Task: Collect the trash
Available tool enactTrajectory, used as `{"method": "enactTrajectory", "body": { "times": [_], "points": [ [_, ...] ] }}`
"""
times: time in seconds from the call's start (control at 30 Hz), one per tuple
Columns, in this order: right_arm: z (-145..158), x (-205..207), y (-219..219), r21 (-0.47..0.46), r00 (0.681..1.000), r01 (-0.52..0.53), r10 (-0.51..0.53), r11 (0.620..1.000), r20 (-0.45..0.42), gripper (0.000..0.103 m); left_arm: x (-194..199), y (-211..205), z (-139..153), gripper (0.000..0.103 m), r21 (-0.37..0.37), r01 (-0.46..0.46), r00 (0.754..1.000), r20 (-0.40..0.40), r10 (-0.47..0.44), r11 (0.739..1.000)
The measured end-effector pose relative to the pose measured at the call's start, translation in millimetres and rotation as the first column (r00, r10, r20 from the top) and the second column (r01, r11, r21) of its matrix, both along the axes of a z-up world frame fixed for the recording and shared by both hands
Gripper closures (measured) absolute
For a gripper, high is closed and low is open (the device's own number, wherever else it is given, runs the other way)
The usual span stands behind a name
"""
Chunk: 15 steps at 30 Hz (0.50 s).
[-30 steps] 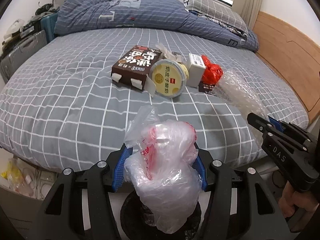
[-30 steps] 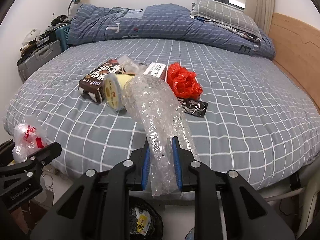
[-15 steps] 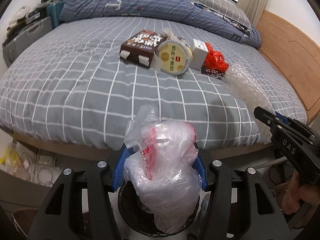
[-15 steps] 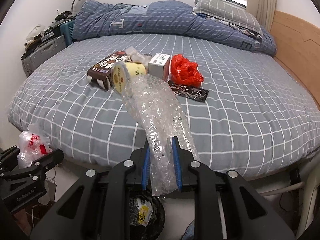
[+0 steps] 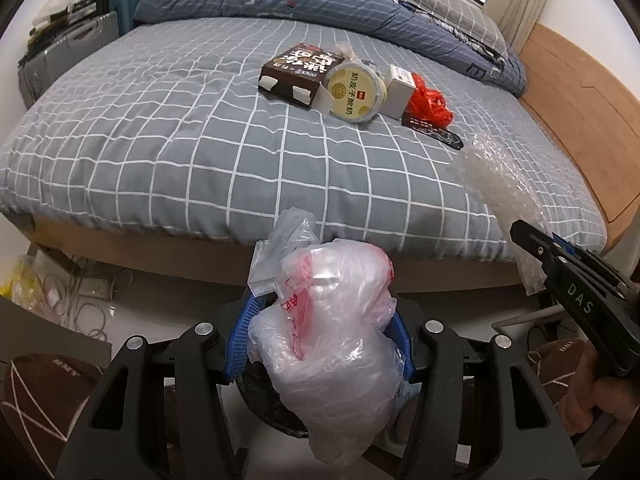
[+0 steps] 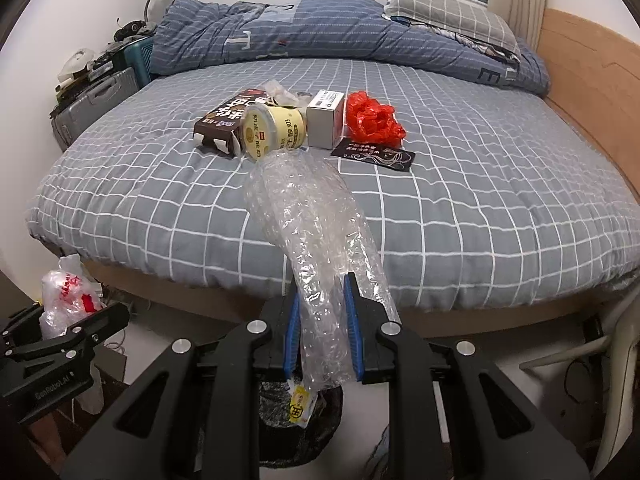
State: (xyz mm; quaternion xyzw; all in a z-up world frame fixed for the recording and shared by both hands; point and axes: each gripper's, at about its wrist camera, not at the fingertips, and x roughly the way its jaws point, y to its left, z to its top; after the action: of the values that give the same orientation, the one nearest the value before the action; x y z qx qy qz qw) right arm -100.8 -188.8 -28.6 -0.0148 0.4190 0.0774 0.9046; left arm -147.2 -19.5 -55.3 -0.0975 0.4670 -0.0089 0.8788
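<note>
On the bed, five trash items, left gripper clamping one plastic bag, right gripper clamping one bubble wrap

On the bed, the carton, yogurt cup, small box and crumpled bag sit left to right; a trash bin stands below its edge.

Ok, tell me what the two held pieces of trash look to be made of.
Left gripper holds a plastic bag: thin, translucent, glossy film, crinkled, with red print. Right gripper holds bubble wrap: clear soft plastic, its surface covered in small shiny blisters.
</note>
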Motion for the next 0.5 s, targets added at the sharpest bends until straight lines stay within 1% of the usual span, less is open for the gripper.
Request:
{"method": "enactTrajectory", "body": {
  "times": [0.13,0.23,0.27,0.33,0.43,0.5],
  "points": [
    [7,-13,-4,0.015,1.000,0.012,-0.012,1.000,-0.017,0.083,-8,0,7,0.048,0.000,-0.001,1.000,-0.016,0.001,1.000],
    [3,-26,-5,0.054,0.998,0.015,-0.012,0.998,-0.054,0.083,-14,-1,5,0.048,0.001,0.010,0.999,-0.034,-0.010,1.000],
    [0,-30,-3,0.048,0.998,0.015,-0.012,0.999,-0.056,0.083,-15,-1,3,0.048,0.005,0.013,0.999,-0.039,-0.013,1.000],
    [-8,-36,-1,0.037,0.998,0.014,-0.012,0.999,-0.062,0.083,-17,-1,-5,0.048,0.027,0.014,0.999,-0.052,-0.013,1.000],
    [-31,-39,7,0.030,0.994,-0.006,0.009,1.000,-0.110,0.083,-18,2,-22,0.048,0.051,0.008,0.997,-0.080,-0.004,0.999],
    [-45,-39,10,0.047,0.989,-0.021,0.027,0.999,-0.147,0.083,-18,3,-32,0.048,0.076,0.007,0.996,-0.088,0.000,0.997]
  ]
}}
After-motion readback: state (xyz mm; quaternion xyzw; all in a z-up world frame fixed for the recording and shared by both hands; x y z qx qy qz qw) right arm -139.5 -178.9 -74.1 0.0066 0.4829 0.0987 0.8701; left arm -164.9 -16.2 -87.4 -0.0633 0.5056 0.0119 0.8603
